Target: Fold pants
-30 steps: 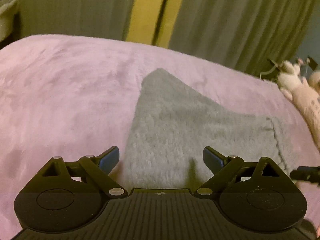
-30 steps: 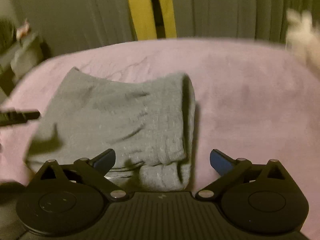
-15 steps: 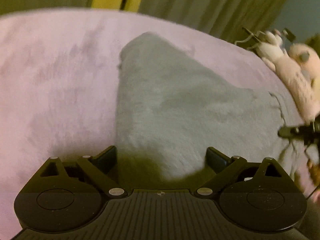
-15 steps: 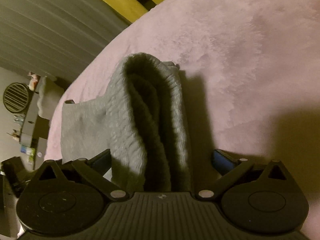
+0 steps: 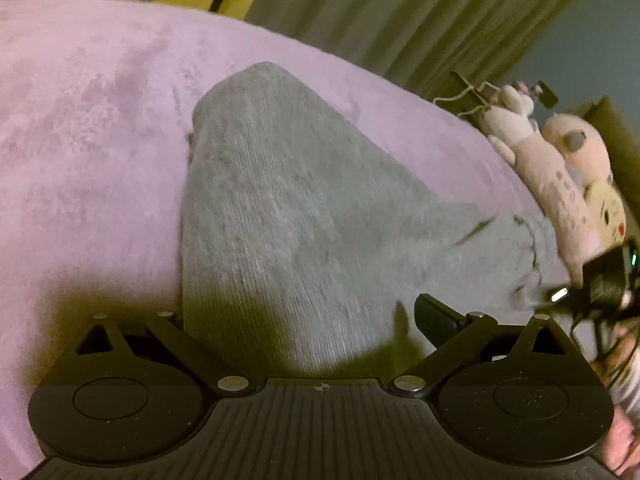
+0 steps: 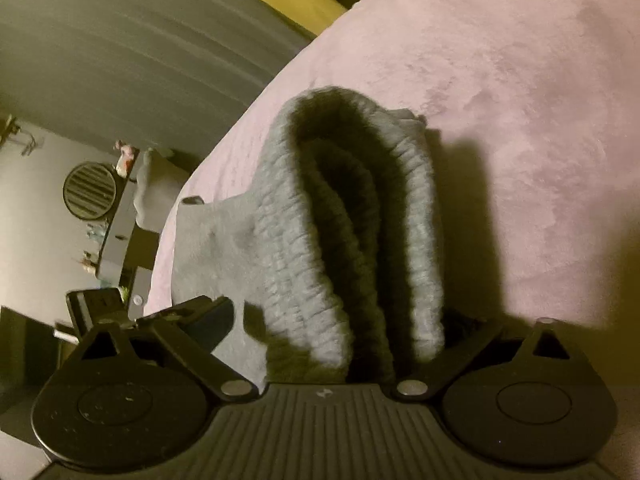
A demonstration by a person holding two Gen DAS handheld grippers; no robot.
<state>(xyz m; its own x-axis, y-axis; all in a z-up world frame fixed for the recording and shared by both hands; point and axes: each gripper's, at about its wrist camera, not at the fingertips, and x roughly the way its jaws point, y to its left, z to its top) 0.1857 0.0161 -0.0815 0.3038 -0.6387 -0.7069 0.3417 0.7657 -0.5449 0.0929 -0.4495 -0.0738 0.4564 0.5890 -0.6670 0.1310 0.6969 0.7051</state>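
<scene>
The grey pants (image 5: 304,220) lie folded on a pink plush blanket (image 5: 88,160). My left gripper (image 5: 308,320) is open, its jaws wide apart around the near edge of the fabric; the left finger is hidden under the cloth and the right fingertip (image 5: 436,316) shows. In the right wrist view the ribbed waistband end of the pants (image 6: 352,232) stands up between the jaws of my right gripper (image 6: 336,320), which is open around it. The left gripper shows at the left of that view (image 6: 96,308).
The pink blanket (image 6: 520,120) covers the bed. Plush toys (image 5: 560,176) lie at the right edge of the bed. Grey curtains (image 5: 380,8) with a yellow gap hang behind. A desk with a round fan (image 6: 90,190) stands beyond the left side.
Both grippers have moved in close and low onto the pants. The right gripper has rolled and now has the waistband end between its jaws. The left gripper has slid its left finger under the edge.
</scene>
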